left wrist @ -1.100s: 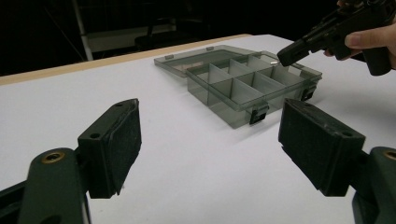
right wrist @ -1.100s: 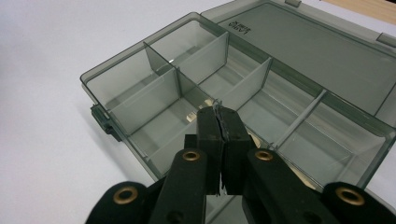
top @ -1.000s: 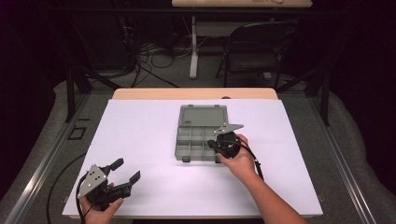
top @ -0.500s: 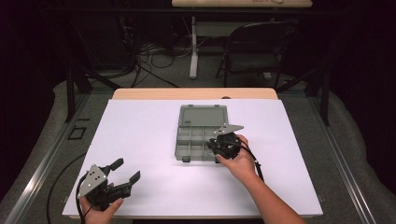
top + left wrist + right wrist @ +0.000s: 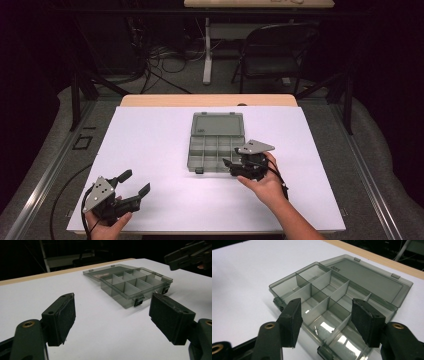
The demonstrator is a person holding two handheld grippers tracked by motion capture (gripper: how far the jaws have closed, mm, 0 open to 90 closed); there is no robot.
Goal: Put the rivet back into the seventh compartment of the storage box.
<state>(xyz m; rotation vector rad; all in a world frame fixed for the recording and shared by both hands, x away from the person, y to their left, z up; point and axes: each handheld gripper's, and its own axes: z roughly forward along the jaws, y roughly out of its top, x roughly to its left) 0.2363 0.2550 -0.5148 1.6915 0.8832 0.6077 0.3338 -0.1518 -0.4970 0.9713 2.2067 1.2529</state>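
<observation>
A smoky grey plastic compartment box [image 5: 216, 147] lies open in the middle of the white table, its lid [image 5: 218, 124] folded flat behind it. Its compartments [image 5: 322, 302] look empty. My right gripper [image 5: 231, 167] is at the box's front right corner, open, its jaws hovering just over the front compartments [image 5: 325, 315] with nothing between them. My left gripper [image 5: 135, 182] rests near the table's front left edge, open and holding nothing. From there the box [image 5: 130, 285] stands well ahead, beyond the left gripper [image 5: 112, 315].
White table cover [image 5: 150, 145] spreads around the box, with a wooden edge [image 5: 210, 100] at the back. Two black latches [image 5: 139, 300] sit on the box's front wall. A folding chair [image 5: 275, 47] and cables [image 5: 160, 55] are on the floor beyond.
The right gripper has crept slightly left and down toward the box's front corner. The left gripper has stayed put.
</observation>
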